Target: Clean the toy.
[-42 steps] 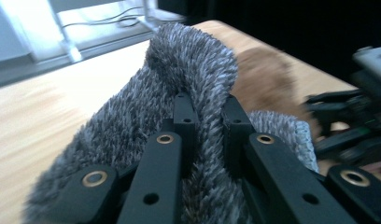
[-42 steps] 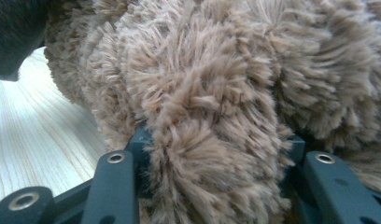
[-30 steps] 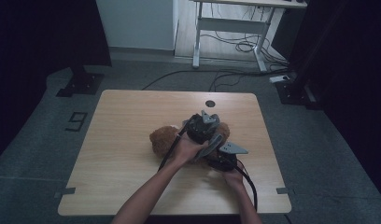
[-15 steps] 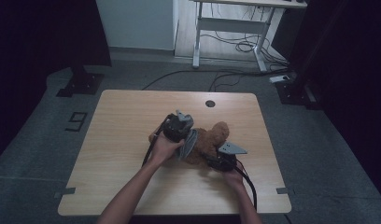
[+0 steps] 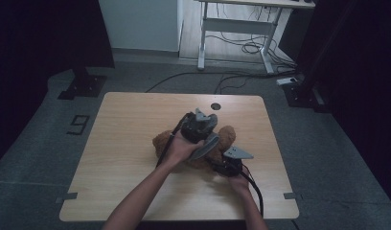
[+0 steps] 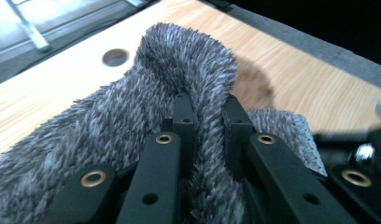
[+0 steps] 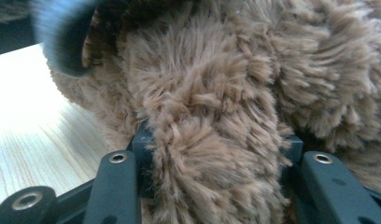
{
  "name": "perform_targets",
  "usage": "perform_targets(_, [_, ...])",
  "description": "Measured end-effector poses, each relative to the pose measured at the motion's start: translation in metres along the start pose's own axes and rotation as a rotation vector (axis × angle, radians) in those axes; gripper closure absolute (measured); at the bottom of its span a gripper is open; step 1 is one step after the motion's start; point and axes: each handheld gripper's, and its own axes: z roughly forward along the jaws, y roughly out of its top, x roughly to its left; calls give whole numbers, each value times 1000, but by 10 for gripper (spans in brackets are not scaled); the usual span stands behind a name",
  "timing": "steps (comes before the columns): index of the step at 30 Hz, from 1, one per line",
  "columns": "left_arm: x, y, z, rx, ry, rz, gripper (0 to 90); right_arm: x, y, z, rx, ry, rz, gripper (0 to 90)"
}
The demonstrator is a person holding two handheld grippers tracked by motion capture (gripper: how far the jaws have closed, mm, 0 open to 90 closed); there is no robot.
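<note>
A brown plush bear [image 5: 226, 137] lies on the wooden table [image 5: 126, 143]. My left gripper [image 5: 199, 125] hovers over the bear's middle, shut on a fold of grey fuzzy fabric [image 5: 206, 145] that hangs down across the bear. In the left gripper view the grey fabric [image 6: 188, 60] is pinched tight in the left gripper [image 6: 209, 112]. My right gripper [image 5: 221, 162] sits at the bear's near right side. In the right gripper view the bear's brown fur [image 7: 272, 70] bulges between the jaws of the right gripper [image 7: 217, 140], which are shut on a thick plush part.
A round hole [image 5: 215, 106] is cut in the table behind the bear. A desk frame [image 5: 241, 24] and floor cables [image 5: 241, 48] lie beyond the far edge. Black stands [image 5: 83, 84] rest on the grey floor at the left.
My left hand swung left with the grey fabric, then came back right and slightly up over the bear. The right hand has kept still.
</note>
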Motion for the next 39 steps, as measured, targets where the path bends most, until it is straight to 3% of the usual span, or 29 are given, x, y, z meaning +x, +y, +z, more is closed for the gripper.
perform_targets(3, [-3,-4,25,59,5,6,792,-1,0,-1,4,2,-4,506])
perform_targets(5, [5,-12,28,41,-4,-28,793,-1,0,-1,12,2,-1,506])
perform_targets(6, [10,-16,24,30,-2,-49,793,-2,0,0,13,4,2,505])
perform_targets(7, [13,-18,21,32,16,-43,794,-2,0,0,10,6,-1,505])
perform_targets(9, [21,-22,10,48,91,-17,794,-2,0,0,11,5,-2,505])
perform_targets(11, [32,-29,0,69,135,-18,795,-3,-1,-1,8,8,8,505])
perform_targets(15, [55,-48,-23,27,98,-104,795,-4,-1,0,2,9,8,504])
perform_targets(19, [64,-57,-47,-33,76,-141,794,-4,-1,0,3,7,5,503])
perform_targets(22, [76,-66,-63,-55,116,-154,795,-4,-1,0,3,9,6,504])
perform_targets(25, [89,-75,-75,-19,202,-154,795,-6,-1,0,1,13,21,503])
perform_targets(26, [93,-79,-76,-1,213,-162,795,-6,-1,0,1,13,27,504])
perform_targets(29, [104,-92,-78,-2,193,-208,794,-6,-1,0,-1,8,26,504])
perform_targets(32, [104,-92,-76,-22,175,-217,794,-5,-1,0,1,1,21,504])
perform_targets(37, [92,-73,-66,-44,157,-174,791,-5,-1,1,-1,-3,19,505])
perform_targets(39, [89,-68,-59,-30,153,-166,791,-5,-1,1,0,-4,19,506])
